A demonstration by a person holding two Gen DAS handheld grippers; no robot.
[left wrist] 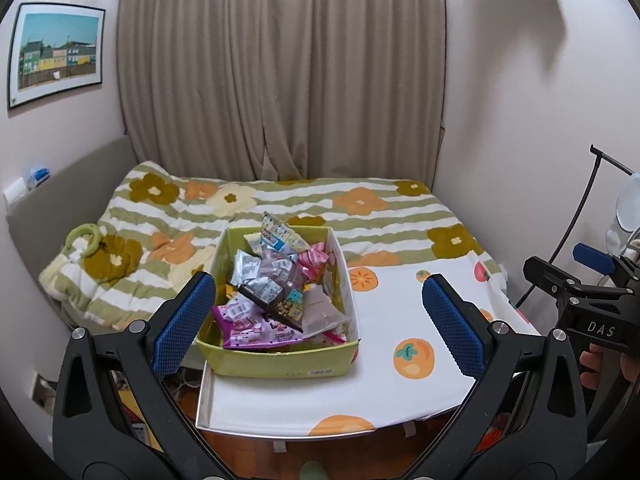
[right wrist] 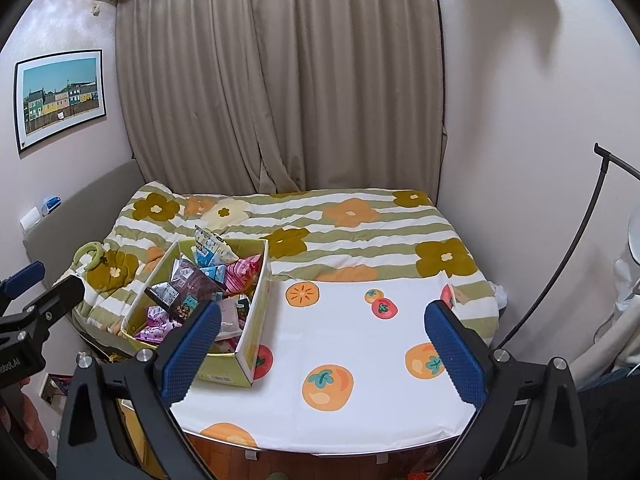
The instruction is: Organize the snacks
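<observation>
The snacks [left wrist: 276, 288] lie heaped inside an open yellow-green box [left wrist: 280, 364], which stands at the left side of a desk [left wrist: 400, 320] covered with a white cloth printed with orange fruit. The wrappers include purple, pink, grey and light-blue packets, several rising above the box rim at the far end. The left gripper [left wrist: 320, 324] hovers at the near edge of the desk with its blue-padded fingers [left wrist: 182, 324] spread wide and holding nothing; the left finger overlaps the box's near-left corner in the left wrist view. The right gripper [right wrist: 322, 344] hovers to the right of the box, fingers [right wrist: 456, 352] likewise spread wide and empty, over bare cloth. Beyond the desk lies a bed [right wrist: 360, 224] with a green-striped, flower-patterned blanket, touching the far edge of the desk. A light-green ring [left wrist: 82, 236] rests on the blanket at the left. A beige curtain [left wrist: 280, 72] hangs behind the bed, and a framed picture [left wrist: 56, 54] is mounted on the left wall. A black curved stand [right wrist: 576, 248] rises at the right, well apart from the box.
</observation>
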